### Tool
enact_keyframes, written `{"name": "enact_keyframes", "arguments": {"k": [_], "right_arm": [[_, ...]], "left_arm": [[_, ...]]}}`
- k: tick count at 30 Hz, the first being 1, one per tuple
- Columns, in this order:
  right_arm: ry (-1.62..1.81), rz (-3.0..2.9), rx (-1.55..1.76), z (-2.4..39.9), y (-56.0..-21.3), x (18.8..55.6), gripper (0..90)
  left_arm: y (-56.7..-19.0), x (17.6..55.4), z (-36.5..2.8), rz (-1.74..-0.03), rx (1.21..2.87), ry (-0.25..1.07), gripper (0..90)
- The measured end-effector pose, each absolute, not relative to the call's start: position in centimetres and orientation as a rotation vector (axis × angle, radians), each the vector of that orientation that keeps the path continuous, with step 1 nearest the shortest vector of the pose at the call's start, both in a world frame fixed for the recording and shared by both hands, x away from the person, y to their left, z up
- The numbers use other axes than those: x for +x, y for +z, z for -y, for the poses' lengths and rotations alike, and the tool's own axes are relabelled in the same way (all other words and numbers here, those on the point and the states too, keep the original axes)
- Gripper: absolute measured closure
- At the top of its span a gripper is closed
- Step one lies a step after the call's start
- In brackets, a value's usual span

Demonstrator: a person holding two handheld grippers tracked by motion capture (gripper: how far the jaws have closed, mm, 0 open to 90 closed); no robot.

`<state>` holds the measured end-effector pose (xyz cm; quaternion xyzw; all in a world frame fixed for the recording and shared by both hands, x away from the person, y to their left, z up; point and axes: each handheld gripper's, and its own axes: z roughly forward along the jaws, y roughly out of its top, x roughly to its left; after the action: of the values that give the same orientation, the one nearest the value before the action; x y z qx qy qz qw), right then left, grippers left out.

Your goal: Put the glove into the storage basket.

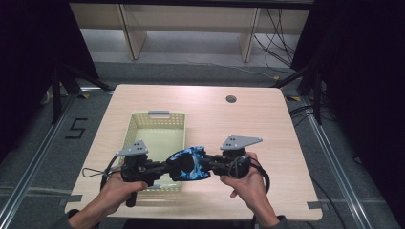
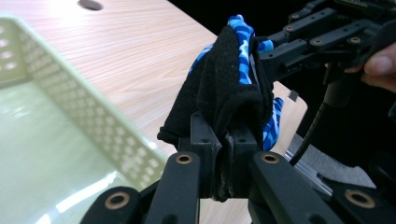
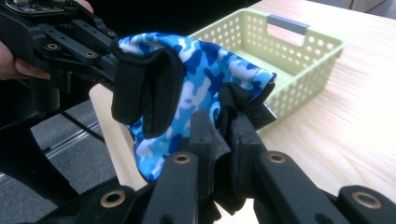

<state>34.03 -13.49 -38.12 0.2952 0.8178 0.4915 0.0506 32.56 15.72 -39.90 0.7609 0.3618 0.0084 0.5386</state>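
Closest to us in the high view are the person's two hands at the near edge of the table [image 1: 267,124], each working a pair of tongs. The left gripper [image 1: 162,168] and the right gripper [image 1: 206,164] both pinch a blue camouflage cloth [image 1: 190,163], holding it in the air over the near right corner of the pale green basket [image 1: 143,125]. The basket looks empty.

In the left gripper view, our own jaws are clamped tight on a black-lined edge of the cloth [image 2: 229,88], with the basket [image 2: 70,102] just to the left and below. The right gripper [image 2: 275,56] bites the far edge.

In the right gripper view, these jaws are likewise closed on a bunched fold of the cloth [image 3: 201,74]; the left gripper [image 3: 100,58] holds the opposite side, and the basket [image 3: 303,65] sits just behind.

We'd judge this as mid-carry or mid-fold, the cloth stretched between both tools. If the basket is the target, the next move calls for shifting both grippers left over it, lowering, then releasing together so the cloth doesn't snag on the rim.
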Motion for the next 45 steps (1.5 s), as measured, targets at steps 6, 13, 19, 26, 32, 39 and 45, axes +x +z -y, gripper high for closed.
{"name": "enact_keyframes", "arguments": {"k": [6, 13, 19, 26, 32, 39, 45], "right_arm": [[1.51, -2.528, 0.913, 10.5, -38.8, 35.7, 82.3], [1.481, -2.564, 0.926, 7.1, -39.9, 37.1, 82.2], [1.427, -2.621, 0.925, 4.4, -41.6, 37.9, 82.2], [1.346, -2.674, 0.921, 3.1, -42.8, 37.7, 82.2], [1.308, -2.705, 0.932, 2.1, -44.0, 38.0, 82.1], [1.261, -2.739, 0.937, 1.0, -44.5, 38.4, 82.1], [1.222, -2.769, 0.911, 0.3, -44.9, 38.7, 82.1]], "left_arm": [[-40.3, 33.5, -18.1, -0.908, 1.792, 0.01, 84.2], [-41.5, 34.6, -21.3, -0.984, 1.79, 0.024, 84.2], [-42.9, 35.1, -23.2, -1.033, 1.805, 0.007, 84.1], [-44.1, 35.2, -23.9, -1.062, 1.83, 0.005, 83.9], [-44.8, 35.3, -24.3, -1.092, 1.846, -0.005, 83.8], [-44.9, 35.5, -24.9, -1.111, 1.854, 0.005, 83.6], [-45.2, 35.5, -25.1, -1.121, 1.876, 0.01, 83.2]]}}
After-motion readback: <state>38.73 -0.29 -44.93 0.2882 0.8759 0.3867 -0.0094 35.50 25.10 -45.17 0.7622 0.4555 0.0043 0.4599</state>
